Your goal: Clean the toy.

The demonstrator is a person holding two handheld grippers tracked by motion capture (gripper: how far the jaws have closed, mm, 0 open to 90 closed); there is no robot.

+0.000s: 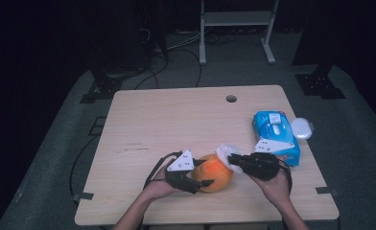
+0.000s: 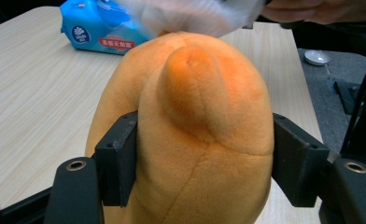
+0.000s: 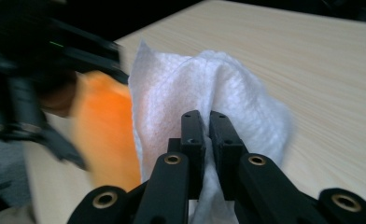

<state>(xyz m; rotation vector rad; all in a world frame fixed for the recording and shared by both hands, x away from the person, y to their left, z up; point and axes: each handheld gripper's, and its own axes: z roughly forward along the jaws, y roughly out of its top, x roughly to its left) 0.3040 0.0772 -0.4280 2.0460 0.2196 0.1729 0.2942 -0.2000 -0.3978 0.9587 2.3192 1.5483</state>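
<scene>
Left gripper (image 1: 201, 173): jaws clamped on the round orange plush toy (image 1: 216, 172), pinning it at the table's six o'clock edge
Right gripper (image 3: 205, 116): jaws pinched together on a crumpled white wipe (image 3: 204, 88), at the toy's two o'clock
Wiping tip: I'd keep the hold steady and drag the wipe in short strokes (plush dents easily)
Blue wipes pack (image 1: 276, 135): at three o'clock, untouched

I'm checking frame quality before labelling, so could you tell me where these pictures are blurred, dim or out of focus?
High view: room dark, only the table lit, soft overall. Left gripper view: orange plush toy sharp; the white wipe above it smeared. Right gripper view: wipe and right gripper crisp; toy and left gripper motion-blurred.
</scene>
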